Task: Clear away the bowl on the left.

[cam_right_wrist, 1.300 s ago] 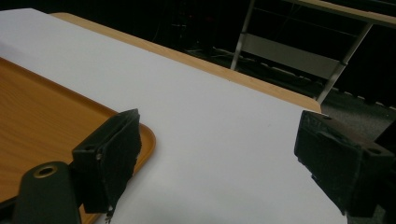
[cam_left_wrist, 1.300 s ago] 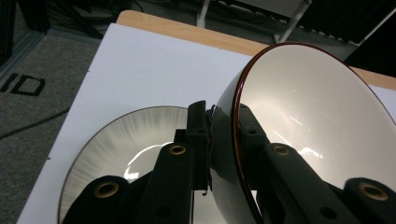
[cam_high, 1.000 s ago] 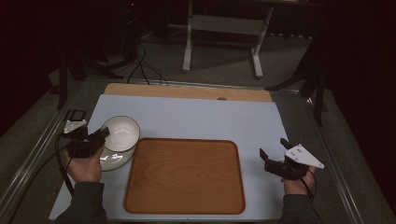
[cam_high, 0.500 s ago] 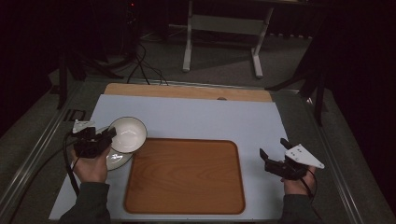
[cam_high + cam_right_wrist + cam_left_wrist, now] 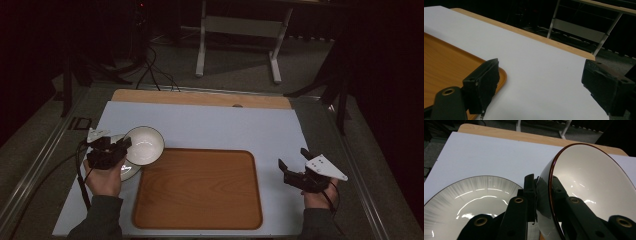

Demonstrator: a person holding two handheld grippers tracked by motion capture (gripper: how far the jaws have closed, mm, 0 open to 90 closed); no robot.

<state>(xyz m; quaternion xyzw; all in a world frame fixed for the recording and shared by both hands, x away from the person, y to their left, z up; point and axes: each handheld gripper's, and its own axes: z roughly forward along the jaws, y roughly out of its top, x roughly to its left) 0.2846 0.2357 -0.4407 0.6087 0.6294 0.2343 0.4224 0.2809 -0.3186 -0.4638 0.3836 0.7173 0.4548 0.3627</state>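
Observation:
My left gripper [image 5: 121,146] is shut on the rim of a white bowl [image 5: 144,145] with a dark outside and red-brown edge. The bowl [image 5: 589,187] hangs tilted above a white plate [image 5: 129,171], at the wooden tray's [image 5: 200,190] upper left corner. The plate [image 5: 474,202] with grey streaks lies just below and left of the jaws [image 5: 541,195]. My right gripper [image 5: 292,160] is open above the bare mat right of the tray, and nothing lies between its pads [image 5: 484,85].
A pale blue mat [image 5: 210,125] covers the table, with a wooden strip [image 5: 200,97] along its far edge. The tray's corner [image 5: 454,67] lies left of my right gripper. A metal stand [image 5: 240,30] and cables sit on the floor beyond.
My left gripper has carried the bowl to the right, off the plate's middle and toward the tray's corner. The right gripper has stayed still.

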